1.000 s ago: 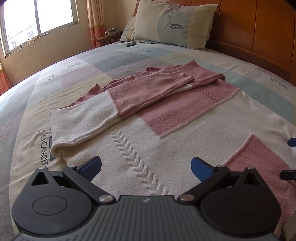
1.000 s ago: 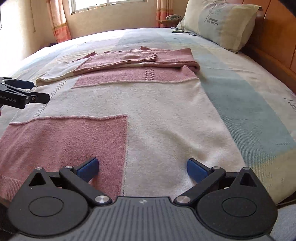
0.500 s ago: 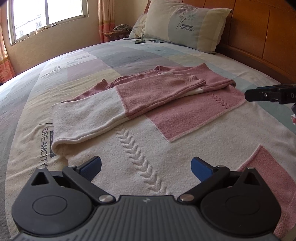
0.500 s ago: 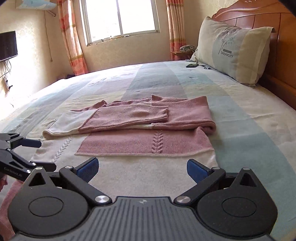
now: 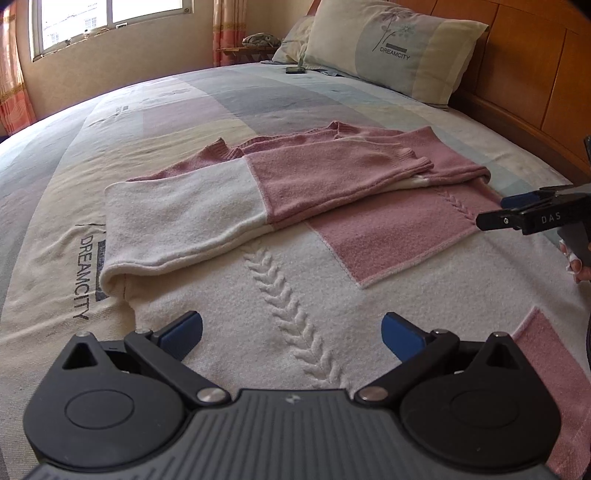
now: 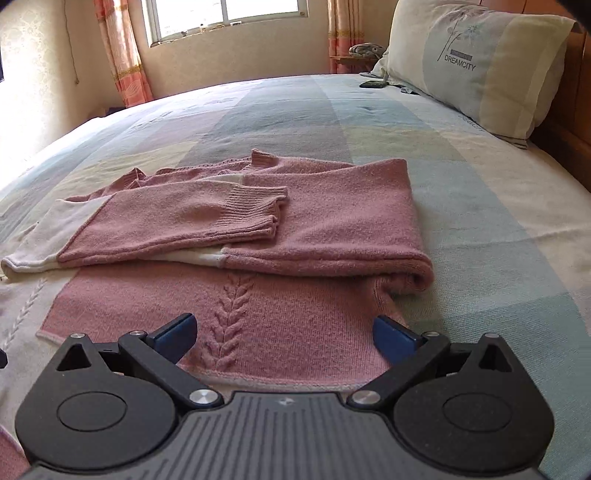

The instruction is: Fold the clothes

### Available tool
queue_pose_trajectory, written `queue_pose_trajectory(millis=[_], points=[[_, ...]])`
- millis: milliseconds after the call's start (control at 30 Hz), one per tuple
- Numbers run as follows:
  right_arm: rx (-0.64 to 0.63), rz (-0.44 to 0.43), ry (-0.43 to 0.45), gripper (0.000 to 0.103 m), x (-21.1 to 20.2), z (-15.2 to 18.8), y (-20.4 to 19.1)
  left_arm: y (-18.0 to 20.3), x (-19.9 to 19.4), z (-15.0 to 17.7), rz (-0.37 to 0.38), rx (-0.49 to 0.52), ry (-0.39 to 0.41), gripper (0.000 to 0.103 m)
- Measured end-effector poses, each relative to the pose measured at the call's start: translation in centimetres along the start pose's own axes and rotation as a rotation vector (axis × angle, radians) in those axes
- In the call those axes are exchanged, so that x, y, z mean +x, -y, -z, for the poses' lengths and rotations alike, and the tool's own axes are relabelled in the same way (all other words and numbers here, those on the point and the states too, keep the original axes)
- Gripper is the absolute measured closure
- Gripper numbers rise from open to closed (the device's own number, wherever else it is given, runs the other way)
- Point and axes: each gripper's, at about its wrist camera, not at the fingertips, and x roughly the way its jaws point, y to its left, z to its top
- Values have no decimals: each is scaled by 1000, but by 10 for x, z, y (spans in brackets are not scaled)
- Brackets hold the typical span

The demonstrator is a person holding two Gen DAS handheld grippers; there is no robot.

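Note:
A pink and cream knitted sweater (image 5: 280, 280) lies flat on the bed, both sleeves (image 5: 332, 181) folded across its chest. My left gripper (image 5: 291, 328) hovers open over the cream cable-knit part near the left fold, holding nothing. In the right wrist view the same sweater (image 6: 314, 221) fills the middle, its ribbed cuffs (image 6: 255, 210) stacked on top. My right gripper (image 6: 284, 330) is open above the pink panel by the sweater's right edge, empty. The right gripper (image 5: 517, 212) also shows at the right edge of the left wrist view, with a hand behind it.
The striped pastel bedspread (image 6: 480, 206) extends around the sweater. A pillow (image 5: 395, 48) leans on the wooden headboard (image 5: 535, 85) at the back right. A dark phone (image 6: 373, 84) lies near the pillow. A window (image 6: 225, 18) and curtains stand beyond the bed.
Both grippers moved forward over the sweater toward the folded sleeves. The right gripper came from the hem up to the pink chest panel. Both stayed open.

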Motion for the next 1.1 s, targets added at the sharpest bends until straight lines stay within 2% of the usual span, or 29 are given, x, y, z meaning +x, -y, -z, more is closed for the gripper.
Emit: queue_pose_trajectory(millis=[133,267,367,467,567,600,767,933,1000,1100], points=[[-25,35,-52,0,-40,15,-6,7,-4,1,2,15,12,1],[-5,-67,-75,0,-83,44,-21,17,-9,5,10,50,24,1],[-4,-49,-105,0,-92,73,-31,28,-14,11,29,80,23,1],[18,14,-73,0,-95,96,-33,42,-19,22,67,126,14,1],[108,35,-24,0,-100,105,-29,51,-19,35,108,159,-19,1],[138,31,-15,0,-101,105,-27,52,-17,40,117,164,-36,1],[279,-35,53,0,-105,109,-8,43,-24,49,137,136,-11,1],[401,-94,42,0,-105,102,8,49,-25,54,89,105,17,1],[433,-112,41,0,-105,102,11,51,-27,55,61,62,17,1],[393,-115,14,0,-104,98,8,55,-34,62,1,-23,16,1]])
